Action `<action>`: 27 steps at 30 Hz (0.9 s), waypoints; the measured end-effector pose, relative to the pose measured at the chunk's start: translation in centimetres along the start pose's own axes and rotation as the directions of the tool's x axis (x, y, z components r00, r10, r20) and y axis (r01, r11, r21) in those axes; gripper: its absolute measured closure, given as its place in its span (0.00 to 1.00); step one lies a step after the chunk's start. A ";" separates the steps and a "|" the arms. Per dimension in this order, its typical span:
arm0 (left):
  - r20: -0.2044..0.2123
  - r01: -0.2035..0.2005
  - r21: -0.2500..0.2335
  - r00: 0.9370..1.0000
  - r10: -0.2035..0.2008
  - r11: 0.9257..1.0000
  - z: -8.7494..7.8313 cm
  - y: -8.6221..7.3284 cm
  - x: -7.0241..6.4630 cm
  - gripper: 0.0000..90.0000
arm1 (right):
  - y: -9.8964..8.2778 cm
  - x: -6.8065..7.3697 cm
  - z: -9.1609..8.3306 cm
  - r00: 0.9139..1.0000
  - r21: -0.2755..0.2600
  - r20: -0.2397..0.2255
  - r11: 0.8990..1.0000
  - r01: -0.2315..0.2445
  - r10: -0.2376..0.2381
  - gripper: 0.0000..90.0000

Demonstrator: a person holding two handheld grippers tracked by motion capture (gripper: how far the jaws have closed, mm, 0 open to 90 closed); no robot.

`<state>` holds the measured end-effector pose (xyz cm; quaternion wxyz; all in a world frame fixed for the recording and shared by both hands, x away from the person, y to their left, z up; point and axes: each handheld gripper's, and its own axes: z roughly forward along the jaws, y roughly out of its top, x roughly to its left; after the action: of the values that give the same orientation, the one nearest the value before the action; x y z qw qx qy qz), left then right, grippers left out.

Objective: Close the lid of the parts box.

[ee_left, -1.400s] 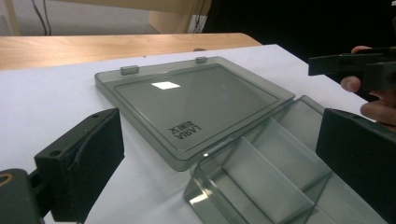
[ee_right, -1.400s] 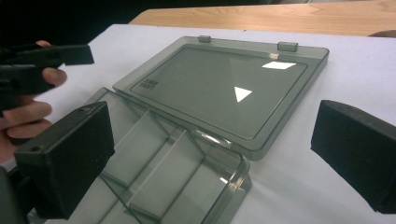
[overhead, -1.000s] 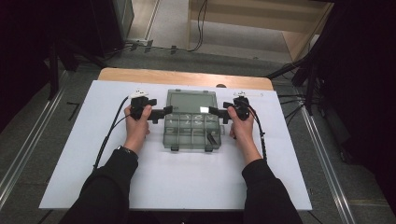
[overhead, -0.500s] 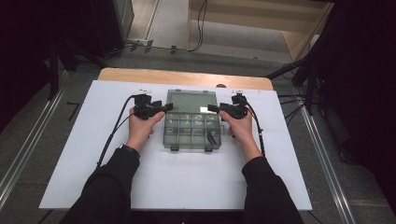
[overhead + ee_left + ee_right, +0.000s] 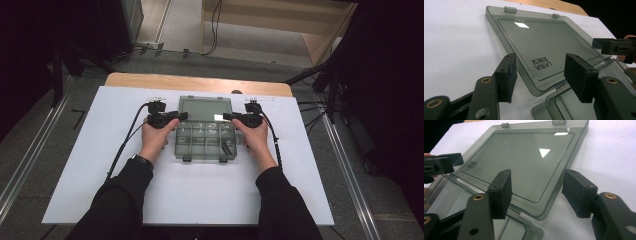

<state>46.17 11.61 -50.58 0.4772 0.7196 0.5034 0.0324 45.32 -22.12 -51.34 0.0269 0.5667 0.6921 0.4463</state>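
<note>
Both forearms reach forward over the tabletop, side by side. The left gripper (image 5: 181, 116) and right gripper (image 5: 229, 116) point inward at each other near its far edge, jaws just closing, half apart, pads pressing nothing.

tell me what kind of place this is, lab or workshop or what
Probably a lab or recording studio, not a home. A white board covers the table as a plain work surface, dark stands and cables ring it, and metal rails run along the floor.

Organizer box (image 5: 205, 142) compartments' contents – too small, blurred to tell
</note>
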 end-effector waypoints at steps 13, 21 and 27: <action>-0.027 0.041 0.022 0.999 -0.040 0.999 0.8 0.0 0.3 0.51 | -0.2 -0.6 0.5 0.999 0.029 -0.004 0.999 -0.035 0.035 0.50; -0.015 0.077 0.045 0.997 -0.076 0.996 1.0 0.1 0.4 0.54 | -0.1 -1.0 0.4 0.997 0.040 -0.049 0.997 -0.064 0.066 0.56; -0.009 0.041 0.016 0.999 -0.041 0.999 0.6 0.3 0.4 0.62 | -0.1 -0.9 -0.3 0.999 -0.013 -0.031 0.999 -0.032 0.031 0.68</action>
<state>46.88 11.52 -50.86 0.4699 0.7128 0.5203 0.0215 45.43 -23.00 -51.66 0.0130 0.5705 0.6804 0.4598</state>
